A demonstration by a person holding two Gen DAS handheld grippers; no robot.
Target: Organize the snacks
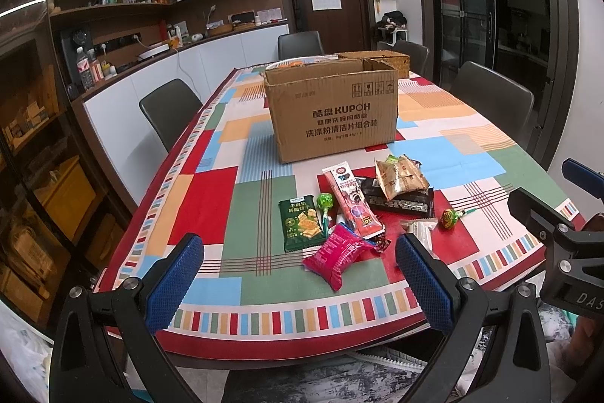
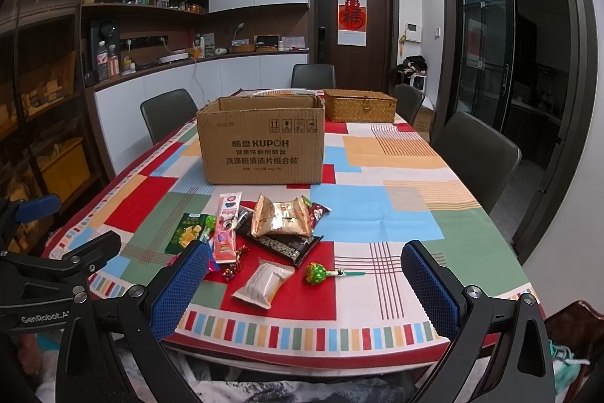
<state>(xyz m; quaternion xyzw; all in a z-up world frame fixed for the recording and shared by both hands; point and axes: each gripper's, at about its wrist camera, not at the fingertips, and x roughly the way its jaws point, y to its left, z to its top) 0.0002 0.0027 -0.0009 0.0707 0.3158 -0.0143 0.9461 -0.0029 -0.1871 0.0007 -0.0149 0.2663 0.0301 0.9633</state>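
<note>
Tablecloth [image 2: 381, 214]: patchwork blocks in red, green, light blue, orange and white, some striped or crossed with thin dark-red lines; the near edge is trimmed with a band of small multicoloured rectangles over solid red.
Cardboard box [image 2: 264, 146]: plain brown, dark printed text and handling symbols.
Woven basket [image 2: 358, 106] at the far edge: golden-tan weave.
Snacks:
- cracker packet [image 1: 301, 223]: dark green, yellow crackers pictured
- puffed packet [image 1: 336, 253]: magenta
- long stick packet [image 2: 225, 227]: pink
- crinkled bag [image 2: 281, 218]: tan-gold
- flat wrapper [image 2: 279, 244]: black
- small packet [image 2: 264, 284]: white
- two lollipops [image 2: 317, 273] [image 1: 324, 203]: green wrappers

Gripper fingers [image 2: 181, 286]: blue textured pads on black arms.
Chairs [image 2: 475, 153]: dark grey.
</note>
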